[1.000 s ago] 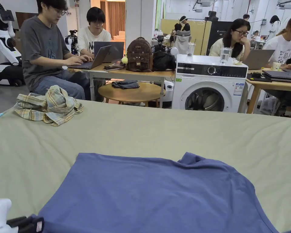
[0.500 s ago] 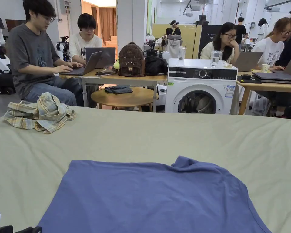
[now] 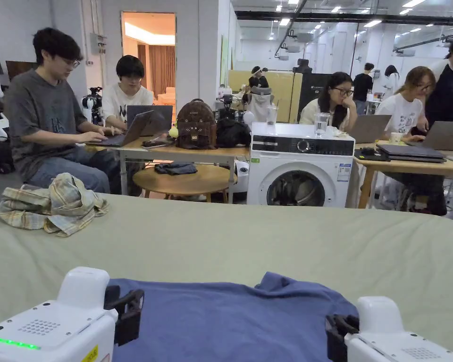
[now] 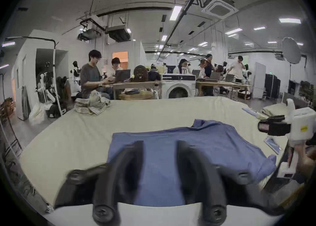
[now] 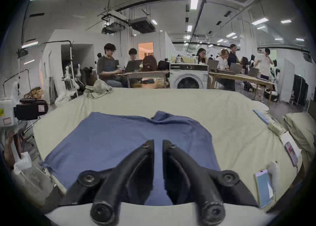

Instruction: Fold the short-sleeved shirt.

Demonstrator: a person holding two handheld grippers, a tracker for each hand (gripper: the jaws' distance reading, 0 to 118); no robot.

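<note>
A blue short-sleeved shirt [image 3: 230,316] lies flat on the pale green cover [image 3: 268,240], its collar bunched at the far edge. My left gripper [image 3: 129,311] hovers over the shirt's near left part. In the left gripper view the shirt [image 4: 205,137] shows behind the left gripper [image 4: 159,144], whose jaws stand wide apart and empty. My right gripper [image 3: 336,330] hangs above the near right part. In the right gripper view the right gripper [image 5: 158,142] has its jaws a narrow slit apart over the shirt [image 5: 119,130], with nothing between them.
A crumpled plaid shirt [image 3: 51,207] sits at the far left of the cover. Phones [image 5: 264,188] and small items lie along the cover's right edge. Beyond the far edge stand a washing machine [image 3: 298,169], tables with laptops and several seated people.
The head camera has tilted up. Both grippers have risen into its lower edge, the left one up from the bottom left corner. The shirt lies as before.
</note>
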